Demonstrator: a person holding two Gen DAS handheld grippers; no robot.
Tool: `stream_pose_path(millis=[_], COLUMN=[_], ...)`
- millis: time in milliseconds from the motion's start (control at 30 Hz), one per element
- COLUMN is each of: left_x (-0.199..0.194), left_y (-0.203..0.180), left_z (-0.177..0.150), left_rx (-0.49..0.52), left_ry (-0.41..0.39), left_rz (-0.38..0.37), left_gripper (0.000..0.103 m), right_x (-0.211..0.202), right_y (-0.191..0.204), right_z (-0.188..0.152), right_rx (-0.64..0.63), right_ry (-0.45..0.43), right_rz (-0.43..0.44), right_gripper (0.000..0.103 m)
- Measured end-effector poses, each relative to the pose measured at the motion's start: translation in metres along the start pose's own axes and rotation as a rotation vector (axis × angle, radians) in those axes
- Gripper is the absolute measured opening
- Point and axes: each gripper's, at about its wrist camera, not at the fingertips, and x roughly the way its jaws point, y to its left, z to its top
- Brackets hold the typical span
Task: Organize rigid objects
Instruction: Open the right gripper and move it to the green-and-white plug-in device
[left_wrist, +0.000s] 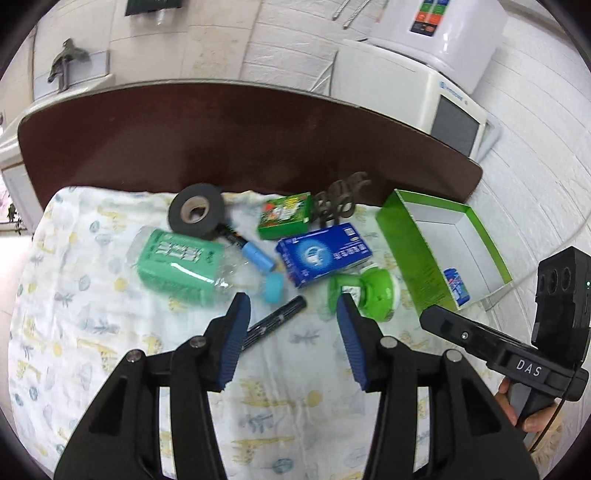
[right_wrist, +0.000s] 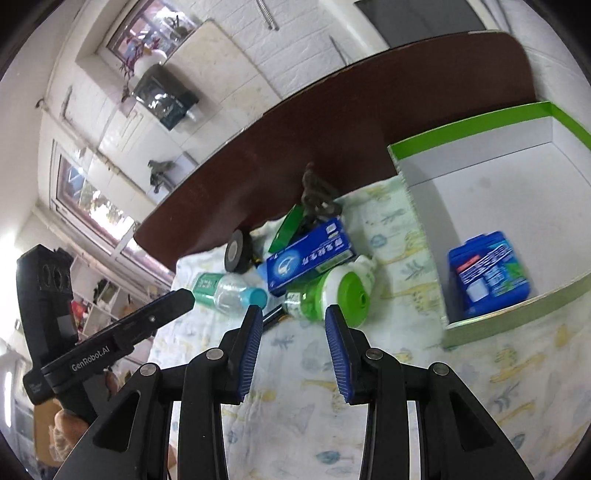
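Left wrist view: left tongs (left_wrist: 293, 314), pads apart, nothing between them, hovering over a patterned cloth (left_wrist: 92, 332) spread on a dark brown counter (left_wrist: 221, 140). Items loose on the cloth, left to right: clear bottle with green label (left_wrist: 177, 267) lying on its side, black tape roll (left_wrist: 197, 211) just behind it, small blue tube (left_wrist: 258, 256), black pen (left_wrist: 275, 325) near the left pad, small green box (left_wrist: 284, 216), blue box (left_wrist: 323, 254), green-lidded jar (left_wrist: 365, 291) tipped over just ahead of the right pad, dark metal piece (left_wrist: 340, 201) at the far edge. Green tray box (left_wrist: 406, 251) at right, holding one small blue pack (left_wrist: 457, 288). Step judged: between picks, one item stowed, the rest unsorted. Right wrist view: right tongs (right_wrist: 293, 325), pads parted with nothing between them, pointing at the jar (right_wrist: 332, 295) lying near. The tray box (right_wrist: 424, 206) stands to the right with the blue pack (right_wrist: 487, 275) in its near corner; most of its floor is bare. Next move likely calls for closing on one loose item, probably the jar or the pen, and carrying it right over the tray wall. In the way: the blue box (right_wrist: 310, 254) touches the jar; the bottle (right_wrist: 229, 290) crowds the left; the other handheld tool (right_wrist: 110, 336) sits close at left.
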Motion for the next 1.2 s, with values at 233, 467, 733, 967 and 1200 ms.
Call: stream_pose_path(millis=[233,467,733,967,1200], left_x=[0.018,0.055,0.1,0.118,0.117], left_y=[0.018,-0.03,-0.053,-0.049,-0.058], left_z=[-0.015,-0.014,-0.009,-0.003,-0.005], left_rx=[-0.052,0.081,0.155,0.146,0.185], left_ry=[0.06,0.095,0.122,0.127,0.122], left_rz=[-0.078,-0.159,-0.124,-0.163,-0.124], left_gripper=[0.047,0.05,0.051,0.039,0.031], right_x=[0.018,0.02,0.045,0.061,0.07], right_y=[0.011,-0.017,-0.033,-0.031,-0.012], right_z=[-0.002,0.016,0.024,0.021,0.022], right_rx=[0.01,0.131,0.242,0.25,0.167], right_ry=[-0.018,-0.026,0.052,0.084,0.07], right_rz=[-0.156,-0.264,-0.272,-0.309,-0.369], right_gripper=[0.039,0.063,0.063,0.064,0.049])
